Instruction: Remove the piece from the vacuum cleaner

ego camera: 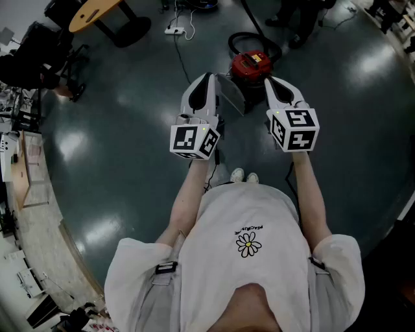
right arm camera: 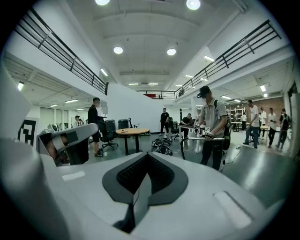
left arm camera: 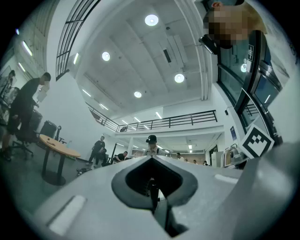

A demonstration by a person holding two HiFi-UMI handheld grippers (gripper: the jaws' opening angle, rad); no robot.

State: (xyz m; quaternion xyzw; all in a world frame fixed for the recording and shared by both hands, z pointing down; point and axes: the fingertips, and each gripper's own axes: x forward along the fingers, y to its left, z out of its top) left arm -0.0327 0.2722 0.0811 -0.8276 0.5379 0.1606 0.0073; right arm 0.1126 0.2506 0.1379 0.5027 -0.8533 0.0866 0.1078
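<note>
Your left tongs and right tongs are both held up in front of your chest, side by side but well apart, pointing forward. Neither one is touching anything.

In the left gripper view the left tongs are closed right up, just a thin seam between the 2 jaws and nothing in them. It's the same in the right gripper view: the right tongs are pressed together and empty.

The vacuum cleaner is the red one on the floor straight ahead of you. In the head view it shows between the 2 tong tips and a bit beyond them. Its black hose loops round behind it. A grey boxy part sits against its near side, but I can't tell exactly what it is from here.

A round wooden table stands off to your far left, with a white power strip on the floor between it and the vacuum. Both gripper views look out level across the hall, so the vacuum doesn't show in either one.
</note>
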